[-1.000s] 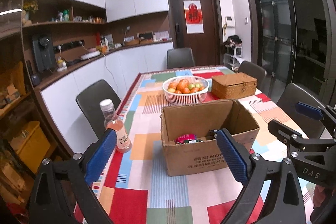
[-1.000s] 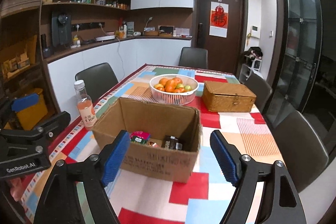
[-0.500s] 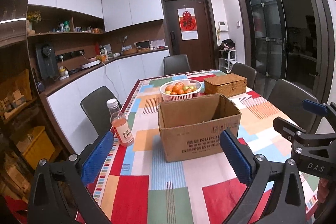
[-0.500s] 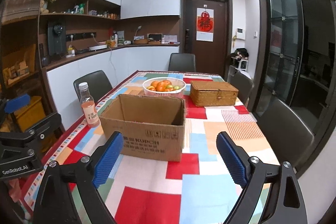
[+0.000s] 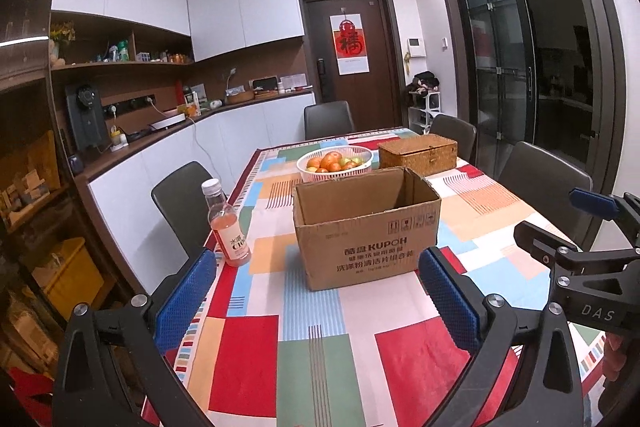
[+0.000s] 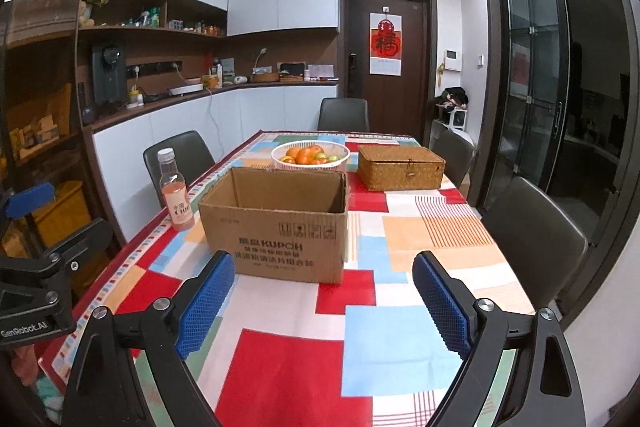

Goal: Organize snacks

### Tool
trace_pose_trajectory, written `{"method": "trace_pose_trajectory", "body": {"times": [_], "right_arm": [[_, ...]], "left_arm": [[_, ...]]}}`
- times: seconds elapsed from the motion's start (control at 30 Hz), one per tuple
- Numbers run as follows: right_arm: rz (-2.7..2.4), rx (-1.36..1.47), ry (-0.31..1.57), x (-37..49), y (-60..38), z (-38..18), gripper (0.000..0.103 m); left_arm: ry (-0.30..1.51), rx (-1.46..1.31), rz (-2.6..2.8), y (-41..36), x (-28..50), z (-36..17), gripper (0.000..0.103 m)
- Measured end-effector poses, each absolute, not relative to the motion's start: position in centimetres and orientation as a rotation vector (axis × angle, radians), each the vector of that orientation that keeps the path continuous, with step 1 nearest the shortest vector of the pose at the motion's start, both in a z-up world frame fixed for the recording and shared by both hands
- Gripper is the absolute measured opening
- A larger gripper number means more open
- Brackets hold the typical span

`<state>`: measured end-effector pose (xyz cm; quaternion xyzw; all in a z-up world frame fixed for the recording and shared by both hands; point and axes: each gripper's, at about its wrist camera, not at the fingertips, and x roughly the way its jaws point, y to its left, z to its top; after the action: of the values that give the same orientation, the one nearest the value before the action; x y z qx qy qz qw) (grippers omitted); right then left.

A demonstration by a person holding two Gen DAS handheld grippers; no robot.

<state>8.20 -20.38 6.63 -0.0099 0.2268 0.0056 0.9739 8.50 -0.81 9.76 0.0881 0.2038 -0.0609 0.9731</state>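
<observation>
A brown cardboard box (image 5: 366, 227) (image 6: 276, 223) stands upright on the worktop with its top open, printed "KUPOH" on the near face. Its inside is hidden from both views. A pink drink bottle (image 5: 227, 225) (image 6: 175, 197) with a white cap stands upright just left of it, apart.

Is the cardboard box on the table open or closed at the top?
Open. The box has no flaps over its top, and its inner walls show. Contents cannot be seen.

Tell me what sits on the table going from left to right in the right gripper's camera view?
Pink drink bottle → open cardboard box → white fruit basket, set farther back → closed wicker box.
</observation>
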Motion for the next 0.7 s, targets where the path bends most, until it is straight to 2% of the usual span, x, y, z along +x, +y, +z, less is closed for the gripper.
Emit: {"method": "trace_pose_trajectory", "body": {"times": [0.7], "right_arm": [[0.012,-0.012,0.470,7.90,-20.58,6.21,0.091]], "left_arm": [[0.405,0.183,-0.118,-0.68,8.51,9.21,0.103]]}}
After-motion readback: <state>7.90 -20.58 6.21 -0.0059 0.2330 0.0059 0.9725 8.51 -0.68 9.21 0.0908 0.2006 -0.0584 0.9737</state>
